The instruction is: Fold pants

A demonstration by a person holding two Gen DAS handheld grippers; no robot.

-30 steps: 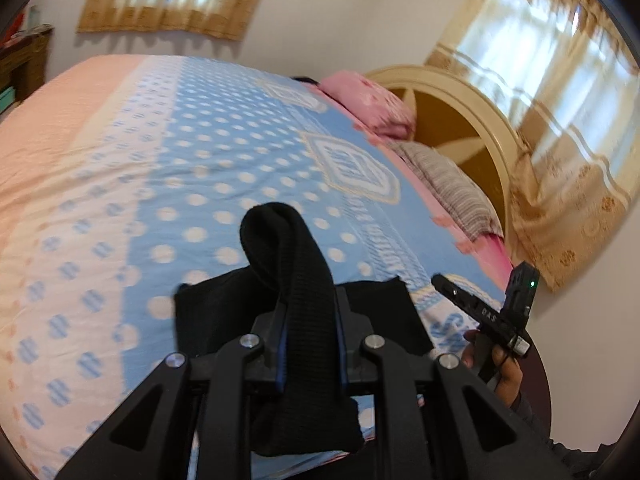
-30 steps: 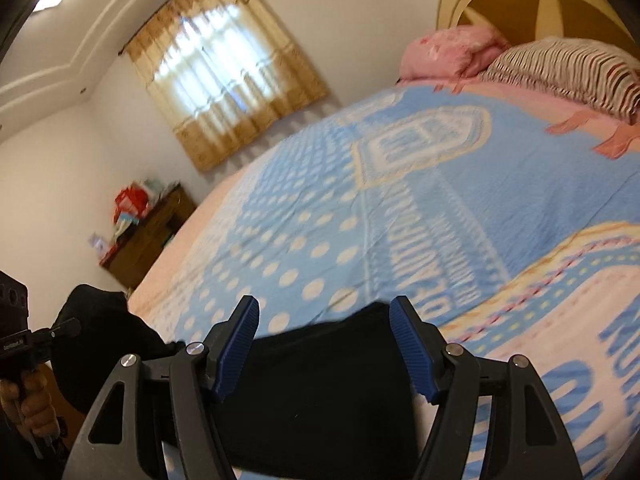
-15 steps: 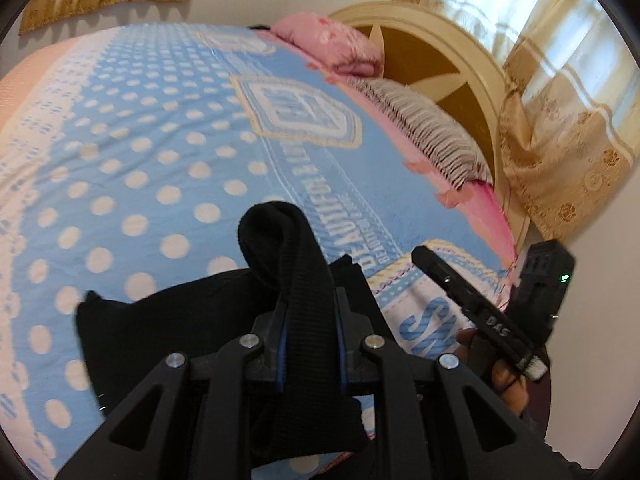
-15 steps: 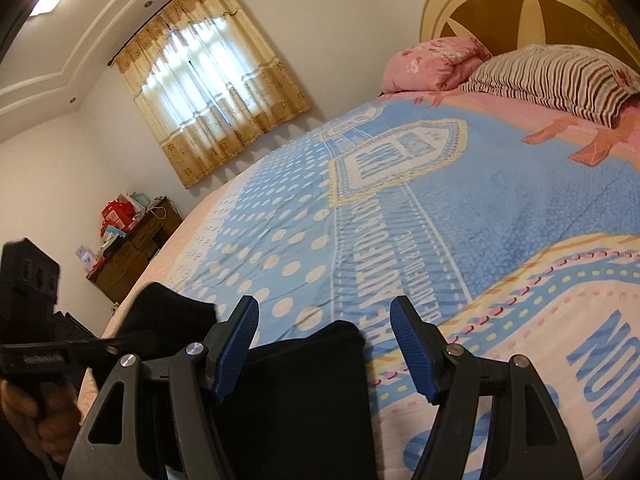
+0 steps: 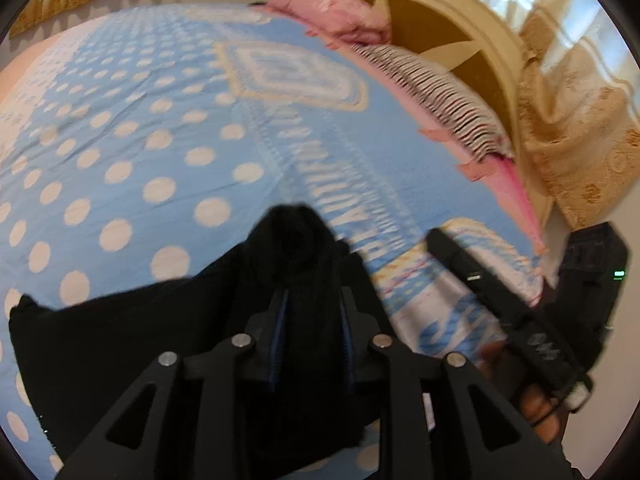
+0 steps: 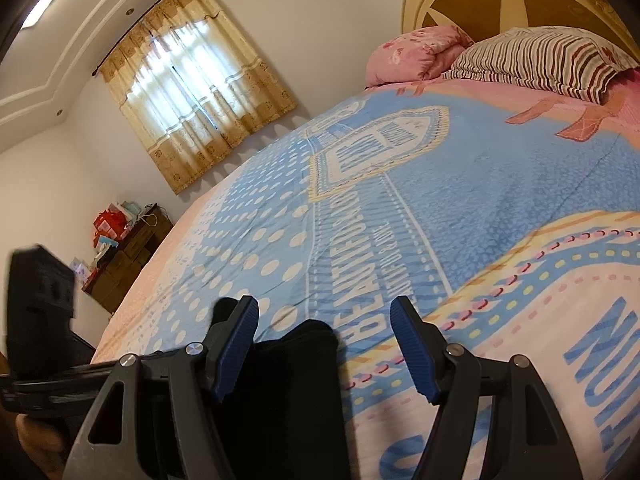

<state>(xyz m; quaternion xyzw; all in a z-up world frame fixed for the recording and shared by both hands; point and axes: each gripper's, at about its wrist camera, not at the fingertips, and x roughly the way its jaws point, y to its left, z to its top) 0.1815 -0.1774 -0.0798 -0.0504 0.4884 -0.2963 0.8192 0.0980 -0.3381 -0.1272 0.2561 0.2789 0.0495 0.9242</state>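
Gripping a bunched fold of the black pants [image 5: 120, 332], the left tongs [image 5: 312, 312] have just been easing wider, seemingly still pinching, while the right tongs [image 6: 324, 344] gape empty.

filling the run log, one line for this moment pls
left gripper: jaws just opening, pants fold between them | right gripper: open, empty | pants on bed

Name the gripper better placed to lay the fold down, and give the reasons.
Left. The left gripper has a fold of the black pants between its fingers; the right gripper hangs open, gripping nothing.
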